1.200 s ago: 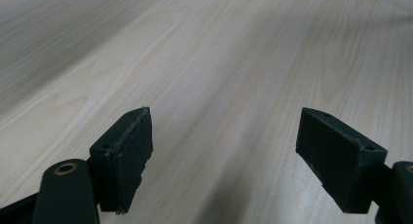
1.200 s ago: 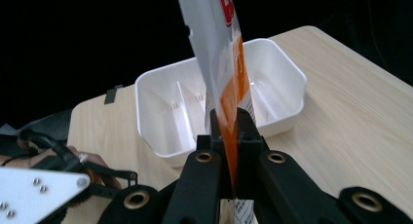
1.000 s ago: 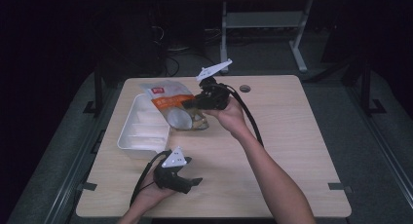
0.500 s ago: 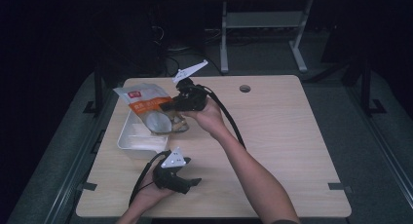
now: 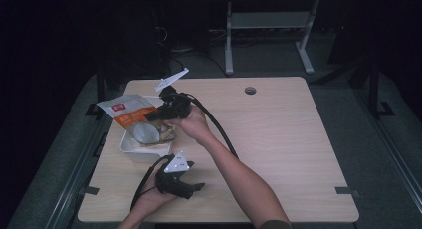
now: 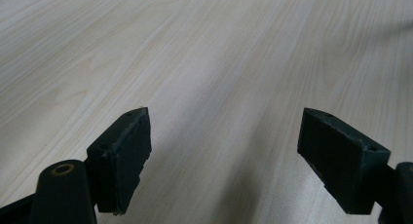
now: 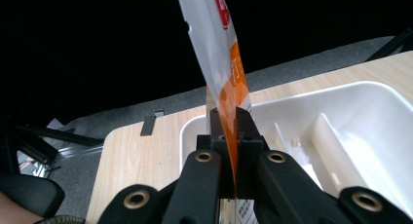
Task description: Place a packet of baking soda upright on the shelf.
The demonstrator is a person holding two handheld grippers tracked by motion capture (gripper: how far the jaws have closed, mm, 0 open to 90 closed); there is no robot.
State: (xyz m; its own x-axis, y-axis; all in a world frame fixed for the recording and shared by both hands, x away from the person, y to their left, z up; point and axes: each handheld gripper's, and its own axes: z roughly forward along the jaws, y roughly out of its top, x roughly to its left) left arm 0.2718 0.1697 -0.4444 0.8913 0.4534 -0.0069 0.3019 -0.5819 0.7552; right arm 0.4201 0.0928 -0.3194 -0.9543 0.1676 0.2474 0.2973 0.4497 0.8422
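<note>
Right gripper [image 5: 158, 114] has its jaws clamped tight on a pouch [image 5: 128, 111], and in the right gripper view [image 7: 229, 136] the orange-and-white film runs straight up out of the pinched pads. Left gripper [image 5: 195, 187] sits low near the front edge, jaws spread wide with nothing between them; the left gripper view [image 6: 221, 151] looks past the two black pads at bare wood.

Now the layout, biggest first. Table [image 5: 278, 139], pale wood, takes up the middle of the high view, with a small round hole [image 5: 250, 90] near its far edge. White tray [image 5: 130, 148] lies at the table's left side, and the right gripper view shows its rim [image 7: 341, 90] and dividers inside. Pouch hangs over that tray, its white end with the red label pointing left past the tray's far corner, its clear window end down over the tray, in which something lies that is too dim to make out. Right hand [image 5: 191, 125] holds its gripper just right of the pouch, black cable [image 5: 219, 134] trailing back along the forearm.
</note>
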